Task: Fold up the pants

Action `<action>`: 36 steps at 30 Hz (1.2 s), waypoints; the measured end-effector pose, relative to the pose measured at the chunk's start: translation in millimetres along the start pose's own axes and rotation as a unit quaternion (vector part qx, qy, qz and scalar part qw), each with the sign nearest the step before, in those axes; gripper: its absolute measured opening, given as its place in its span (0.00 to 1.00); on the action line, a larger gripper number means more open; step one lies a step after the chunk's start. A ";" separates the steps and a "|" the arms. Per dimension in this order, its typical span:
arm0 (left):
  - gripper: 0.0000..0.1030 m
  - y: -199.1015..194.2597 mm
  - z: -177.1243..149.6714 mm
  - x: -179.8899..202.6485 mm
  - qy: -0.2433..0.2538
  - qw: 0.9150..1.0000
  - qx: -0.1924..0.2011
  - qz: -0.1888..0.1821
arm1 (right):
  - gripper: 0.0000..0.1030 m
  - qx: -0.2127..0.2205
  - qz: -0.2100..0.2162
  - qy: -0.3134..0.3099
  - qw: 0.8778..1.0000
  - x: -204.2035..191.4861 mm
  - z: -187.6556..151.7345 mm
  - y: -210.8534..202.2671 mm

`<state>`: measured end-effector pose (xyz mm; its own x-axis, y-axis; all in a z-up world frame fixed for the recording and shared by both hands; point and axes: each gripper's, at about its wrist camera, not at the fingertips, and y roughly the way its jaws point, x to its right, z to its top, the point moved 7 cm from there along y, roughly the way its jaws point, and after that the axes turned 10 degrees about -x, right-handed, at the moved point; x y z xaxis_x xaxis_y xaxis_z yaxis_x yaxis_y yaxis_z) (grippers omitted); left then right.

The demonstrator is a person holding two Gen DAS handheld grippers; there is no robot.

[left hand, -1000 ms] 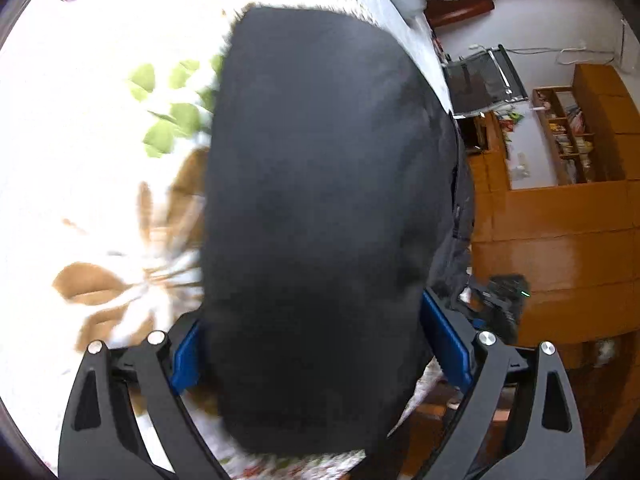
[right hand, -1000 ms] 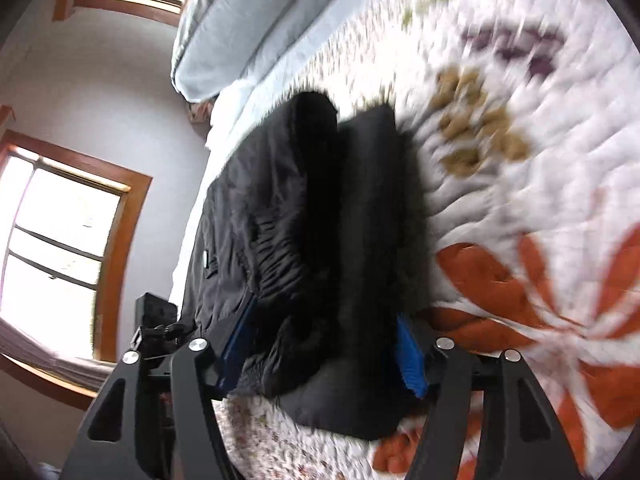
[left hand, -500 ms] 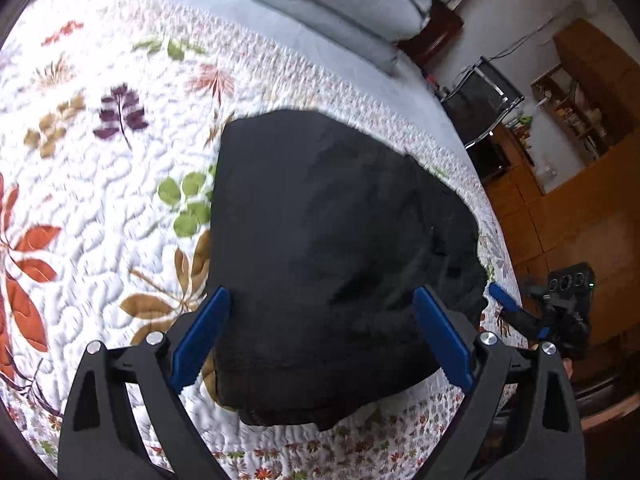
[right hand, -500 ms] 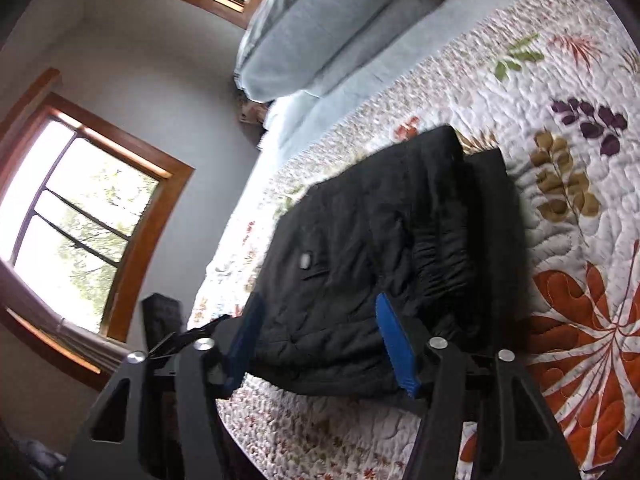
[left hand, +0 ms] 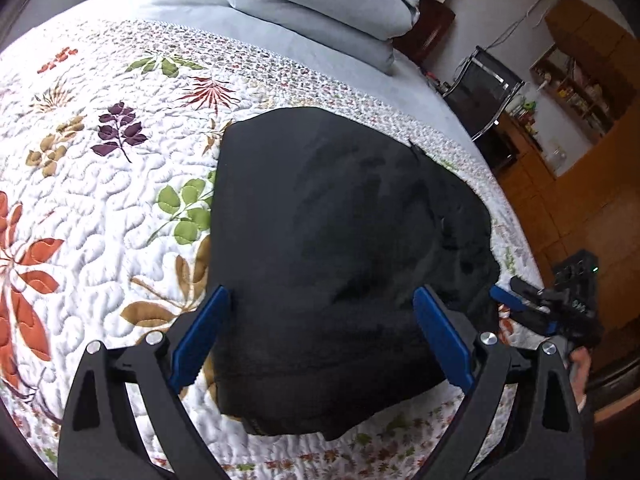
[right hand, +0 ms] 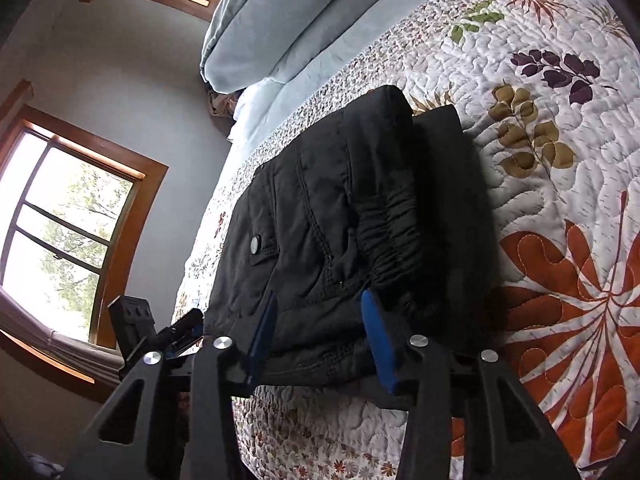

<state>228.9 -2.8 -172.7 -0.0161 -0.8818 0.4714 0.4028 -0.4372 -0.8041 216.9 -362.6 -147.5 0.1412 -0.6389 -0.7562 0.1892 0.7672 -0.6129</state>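
The black pants lie folded into a compact bundle on the leaf-patterned quilt. My left gripper is open, raised over the near edge of the bundle, holding nothing. In the right wrist view the pants show a snap button and gathered waistband. My right gripper is open just above the near end of the bundle, empty. The right gripper also shows at the right edge of the left wrist view.
Stacked pale blue pillows lie at the head of the bed. The bed's edge runs just below the pants. Wooden cabinets and a black metal chair stand beside the bed. Windows are on the wall.
Both grippers have pulled back and up from the pants, so the bundle looks smaller and lies released on the quilt. The jaws stay open.
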 end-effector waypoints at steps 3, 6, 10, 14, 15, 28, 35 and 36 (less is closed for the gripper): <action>0.90 -4.0 -3.1 0.6 0.001 1.000 0.004 0.010 | 0.51 0.010 -0.012 -0.011 1.000 -9.5 -5.5 -6.1; 0.91 -15.8 -7.7 4.2 0.015 0.998 0.022 0.058 | 0.57 0.022 -0.064 -0.030 0.997 -16.3 -13.0 -12.5; 0.95 -41.2 -14.7 23.4 0.058 0.991 0.064 0.105 | 0.67 0.046 -0.129 -0.054 0.989 -27.4 -23.4 -25.0; 0.95 -61.5 -24.2 43.6 0.086 0.986 0.078 0.120 | 0.80 0.076 -0.202 -0.080 0.973 -42.4 -33.9 -39.4; 0.95 -66.6 -25.1 47.6 0.088 0.986 0.079 0.121 | 0.83 0.082 -0.213 -0.082 0.970 -45.7 -36.8 -42.8; 0.97 -127.4 -48.5 81.2 0.101 0.979 0.116 0.137 | 0.97 0.157 -0.297 -0.133 0.932 -118.2 -69.9 -77.6; 0.97 -146.0 -60.3 86.3 0.104 0.975 0.116 0.157 | 0.97 0.174 -0.311 -0.132 0.925 -138.2 -83.6 -90.9; 0.97 -148.1 -62.2 86.1 0.103 0.975 0.116 0.158 | 0.97 0.171 -0.318 -0.136 0.923 -140.6 -85.7 -91.7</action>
<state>110.9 -24.9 -35.5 -0.0312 -0.9932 0.1122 0.6132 -0.1077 -0.7826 96.4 -338.3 -4.6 0.1264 -0.9798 -0.1552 0.6074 0.2001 -0.7687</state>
